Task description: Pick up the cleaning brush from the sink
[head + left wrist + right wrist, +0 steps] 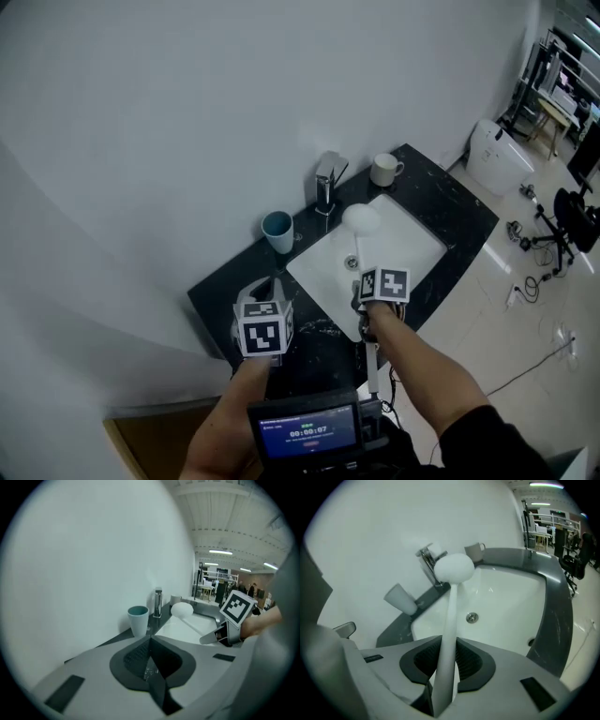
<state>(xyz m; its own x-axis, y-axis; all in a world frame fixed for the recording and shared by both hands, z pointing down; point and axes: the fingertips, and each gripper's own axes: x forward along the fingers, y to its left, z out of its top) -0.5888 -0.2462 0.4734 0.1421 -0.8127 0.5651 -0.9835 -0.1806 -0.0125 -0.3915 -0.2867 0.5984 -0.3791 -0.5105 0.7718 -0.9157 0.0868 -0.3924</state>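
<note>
The cleaning brush [361, 219] has a round white head and a long white handle. It hangs over the white sink [417, 246], head toward the faucet. My right gripper [359, 292] is shut on its handle near the sink's front edge. In the right gripper view the handle [449, 634] runs up between the pads to the head [454, 568], above the basin [506, 597]. My left gripper [259, 287] hovers over the black counter left of the sink, shut and empty [150, 639]. From there the brush head [182, 610] and right gripper [220, 634] show.
A teal cup [277, 231] stands on the black counter [450, 202] left of the chrome faucet [327, 181]. A white mug [383, 170] sits at the back right. A drain [472, 617] lies in the basin's middle. A white wall rises behind, with floor, cables and a chair to the right.
</note>
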